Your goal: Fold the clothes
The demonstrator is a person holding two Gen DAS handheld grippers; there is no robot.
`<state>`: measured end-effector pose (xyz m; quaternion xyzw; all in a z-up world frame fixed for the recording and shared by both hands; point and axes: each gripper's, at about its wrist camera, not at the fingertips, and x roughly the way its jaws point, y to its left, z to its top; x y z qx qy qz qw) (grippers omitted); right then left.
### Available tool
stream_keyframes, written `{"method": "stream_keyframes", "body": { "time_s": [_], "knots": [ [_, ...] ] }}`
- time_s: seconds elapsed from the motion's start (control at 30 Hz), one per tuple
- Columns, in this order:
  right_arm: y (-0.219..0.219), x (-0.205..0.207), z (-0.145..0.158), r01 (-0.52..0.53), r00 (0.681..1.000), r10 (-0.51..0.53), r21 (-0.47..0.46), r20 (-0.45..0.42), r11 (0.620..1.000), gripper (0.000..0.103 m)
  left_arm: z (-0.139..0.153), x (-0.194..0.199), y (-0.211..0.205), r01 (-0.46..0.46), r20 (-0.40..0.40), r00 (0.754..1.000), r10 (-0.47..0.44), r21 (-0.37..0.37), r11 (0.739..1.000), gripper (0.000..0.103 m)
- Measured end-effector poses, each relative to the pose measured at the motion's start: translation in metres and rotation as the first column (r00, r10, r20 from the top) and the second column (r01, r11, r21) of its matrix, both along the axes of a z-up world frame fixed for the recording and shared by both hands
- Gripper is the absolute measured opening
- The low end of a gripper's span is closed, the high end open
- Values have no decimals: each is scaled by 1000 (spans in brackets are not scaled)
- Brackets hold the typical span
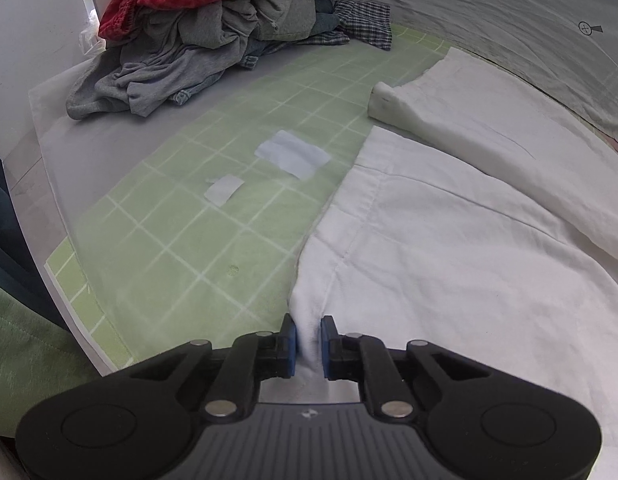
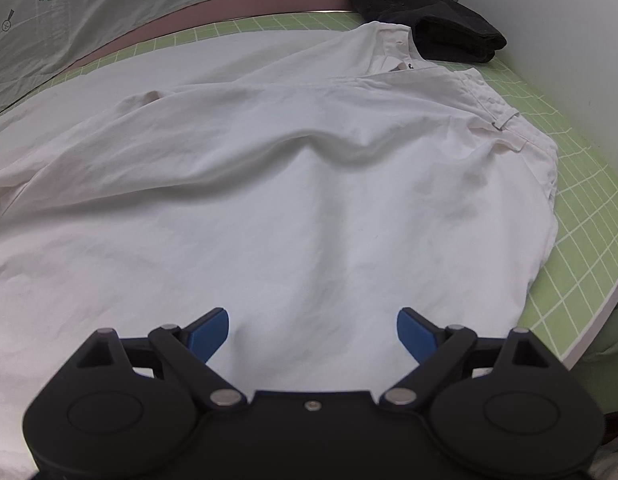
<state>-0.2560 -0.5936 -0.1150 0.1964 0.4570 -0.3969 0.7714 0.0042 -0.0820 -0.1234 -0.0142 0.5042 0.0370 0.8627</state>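
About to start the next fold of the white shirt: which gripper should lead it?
Left, probably. The left gripper is already shut on an edge of the white shirt, so it can lift and carry that edge over. The right gripper is open above the cloth, holding nothing, and would need to grasp first.

Matt white cloth shirt (image 2: 293, 184), creased
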Motion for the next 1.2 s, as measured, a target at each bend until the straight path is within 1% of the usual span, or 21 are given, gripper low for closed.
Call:
{"method": "stream_keyframes", "body": {
  "time_s": [0.17, 0.3, 0.43, 0.47, 0.5, 0.53, 0.6, 0.63, 0.7, 0.77, 0.87, 1.0, 1.1, 1.17, 1.2],
  "knots": [
    [1, -3, 3, 15, 1000, -15, -7, -1, 1000, 92, 12, 6, 13, -55, 16, 998, 55, 33, 998, 11],
    [-7, -12, 5, 33, 999, -33, -8, 2, 999, 92, 22, 11, 23, -99, 30, 995, 98, 59, 993, 11],
    [-21, -25, 7, 69, 997, -69, -1, 21, 998, 92, 24, 22, 20, -110, 31, 994, 108, 53, 993, 11],
    [-25, -29, 9, 80, 996, -80, -2, 32, 997, 92, 24, 23, 16, -109, 30, 994, 107, 69, 992, 16],
    [-30, -34, 11, 94, 995, -93, -5, 44, 996, 92, 25, 23, 12, -109, 36, 994, 106, 80, 991, 18],
    [-33, -39, 14, 106, 993, -106, -11, 56, 994, 92, 26, 21, 10, -105, 42, 994, 102, 75, 992, 18],
    [-40, -48, 19, 131, 989, -129, -29, 78, 991, 92, 29, 15, 5, -101, 54, 994, 98, 66, 993, 33],
    [-44, -54, 22, 145, 986, -141, -38, 86, 989, 92, 30, 12, 2, -101, 62, 993, 97, 68, 993, 36],
    [-52, -65, 26, 177, 980, -171, -57, 100, 983, 92, 33, 5, -5, -100, 69, 993, 96, 60, 993, 48],
    [-63, -76, 26, 211, 973, -204, -63, 107, 975, 92, 35, -5, -12, -92, 68, 994, 89, 39, 995, 52],
    [-81, -92, 22, 250, 963, -243, -48, 112, 967, 92, 37, -18, -23, -80, 67, 995, 80, 8, 997, 59],
    [-93, -105, 10, 272, 953, -273, 26, 135, 962, 92, 39, -36, -38, -64, 65, 996, 66, -33, 997, 61],
    [-92, -104, 3, 251, 953, -261, 83, 155, 965, 91, 35, -49, -56, -37, 38, 999, 39, -49, 998, 61],
    [-90, -103, -2, 234, 953, -252, 121, 168, 965, 87, 32, -58, -67, -22, 19, 1000, 23, -54, 998, 61],
    [-90, -103, -4, 225, 953, -248, 140, 175, 964, 83, 30, -62, -72, -18, 11, 1000, 18, -61, 998, 61]
  ]
}}
